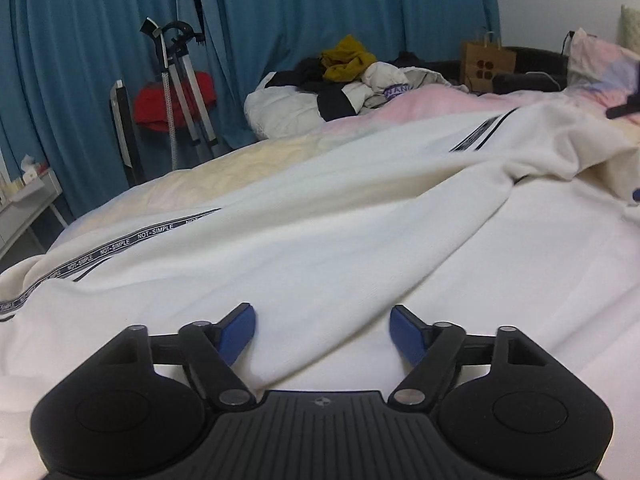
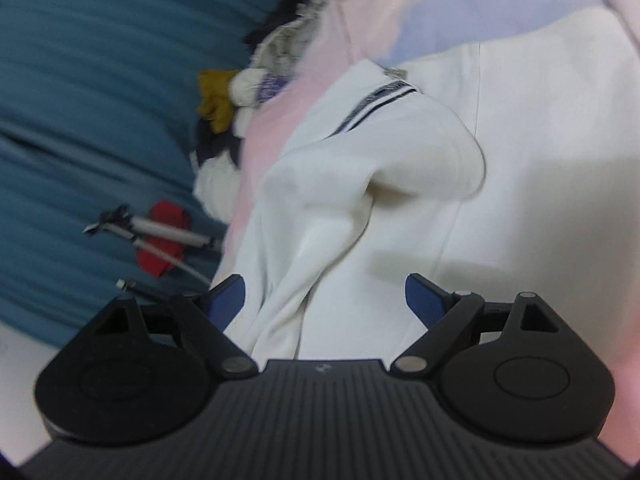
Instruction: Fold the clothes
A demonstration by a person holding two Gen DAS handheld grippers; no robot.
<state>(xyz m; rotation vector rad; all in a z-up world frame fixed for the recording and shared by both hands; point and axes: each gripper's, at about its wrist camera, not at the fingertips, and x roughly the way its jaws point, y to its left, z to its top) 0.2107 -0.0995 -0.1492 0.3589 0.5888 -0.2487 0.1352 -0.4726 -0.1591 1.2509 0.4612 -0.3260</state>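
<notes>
At six o'clock in the left wrist view, the left gripper (image 1: 322,332) stands about two-thirds open with a fold of the cream sweatshirt (image 1: 320,240) lying between its blue pads (image 1: 236,332), which do not seem to press it. The right gripper (image 2: 325,304) is spread wide, a bunched ridge of the same sweatshirt (image 2: 360,168) running up between its fingers, ungripped. To fold it well, each gripper should likely pinch a single clean edge rather than a bundle, then lift and lay the cloth flat so the lettered stripe (image 1: 120,244) stays straight. The garment sprawls across a pale bedspread (image 1: 520,280), soft and likely to drag. Farther off, at twelve o'clock, lies a heap of unfolded clothes (image 1: 340,76); at one o'clock a brown paper bag (image 1: 486,62); at ten o'clock a tripod (image 1: 180,84) before blue curtains (image 1: 280,8).
</notes>
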